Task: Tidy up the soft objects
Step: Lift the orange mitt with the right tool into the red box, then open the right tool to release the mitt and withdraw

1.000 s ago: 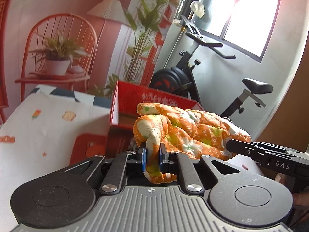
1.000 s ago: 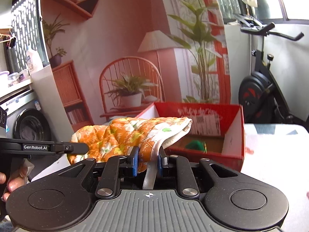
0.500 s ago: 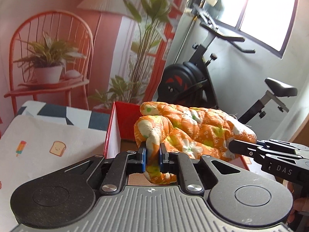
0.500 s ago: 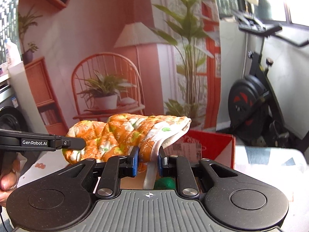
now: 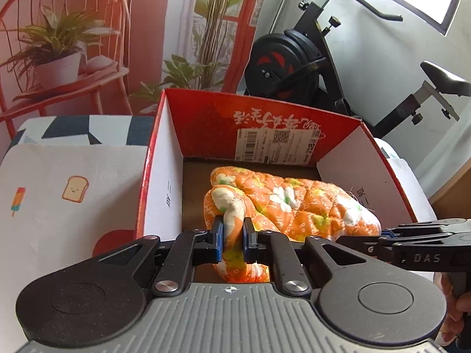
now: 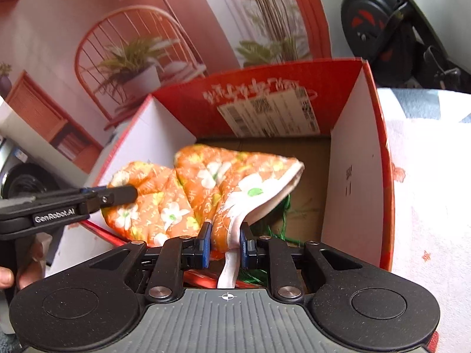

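An orange flowered quilted oven mitt point(image 5: 297, 206) hangs inside the open red cardboard box point(image 5: 203, 117), held at both ends. My left gripper point(image 5: 232, 238) is shut on the mitt's thumb end. My right gripper point(image 6: 225, 244) is shut on the mitt's point(image 6: 200, 191) white-trimmed cuff end over the box point(image 6: 356, 153). The right gripper also shows at the right of the left wrist view point(image 5: 379, 235), and the left gripper at the left of the right wrist view point(image 6: 117, 194). A green stringy object point(image 6: 282, 220) lies on the box floor under the mitt.
The box stands on a table with a white cloth printed with toast and ice lollies point(image 5: 59, 206). Behind are a backdrop with a red chair and plant point(image 5: 59, 58) and an exercise bike point(image 5: 294, 64). The box walls surround the mitt closely.
Both grippers have moved forward and tilted down, carrying the mitt from above the box rim down into the box. Both stay shut on it.
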{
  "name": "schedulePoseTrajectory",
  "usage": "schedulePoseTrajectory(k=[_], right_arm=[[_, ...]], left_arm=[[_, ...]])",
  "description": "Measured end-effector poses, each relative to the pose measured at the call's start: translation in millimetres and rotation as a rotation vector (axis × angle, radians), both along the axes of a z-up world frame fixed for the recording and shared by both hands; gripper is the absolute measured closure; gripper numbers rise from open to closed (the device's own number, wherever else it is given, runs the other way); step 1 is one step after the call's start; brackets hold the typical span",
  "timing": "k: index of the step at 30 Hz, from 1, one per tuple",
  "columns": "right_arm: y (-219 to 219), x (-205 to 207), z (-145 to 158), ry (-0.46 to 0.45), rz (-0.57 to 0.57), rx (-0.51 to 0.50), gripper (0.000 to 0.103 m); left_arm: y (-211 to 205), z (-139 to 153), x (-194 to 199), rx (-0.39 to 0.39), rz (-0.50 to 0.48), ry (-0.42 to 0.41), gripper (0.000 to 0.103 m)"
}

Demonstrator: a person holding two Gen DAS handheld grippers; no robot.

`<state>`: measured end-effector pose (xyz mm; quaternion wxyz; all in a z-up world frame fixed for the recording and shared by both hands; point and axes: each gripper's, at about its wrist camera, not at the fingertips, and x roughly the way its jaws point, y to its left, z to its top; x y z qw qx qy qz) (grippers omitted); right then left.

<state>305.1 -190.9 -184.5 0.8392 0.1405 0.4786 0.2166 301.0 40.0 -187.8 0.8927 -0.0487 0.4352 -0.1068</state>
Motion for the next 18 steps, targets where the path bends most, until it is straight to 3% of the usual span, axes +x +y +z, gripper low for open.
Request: schedulePoseTrajectory(k=[6,12,16,18], right_arm=[[4.3,21.9,-22.5,0.073,-0.05,-0.058,0.085],[10.2,31.5,-24.6,0.053,-0.11,-0.127,0.085],[11.3,27.9,-25.5,0.084,-0.074,-0.128,0.083],[12.3,24.7,-24.8,0.095,-0.05,-0.135,0.078]], left_arm=[[-8.0,-14.4,13.2,0.03,0.005,0.014,0.089],[-11.1,-17.7,24.1,0.061,0.019,-0.003,0.089],[-12.8,-17.1,21.5,0.091,-0.003,0.0,0.088],[-12.8,-13.7,18.3,0.106,-0.001,-0.01,0.086]])
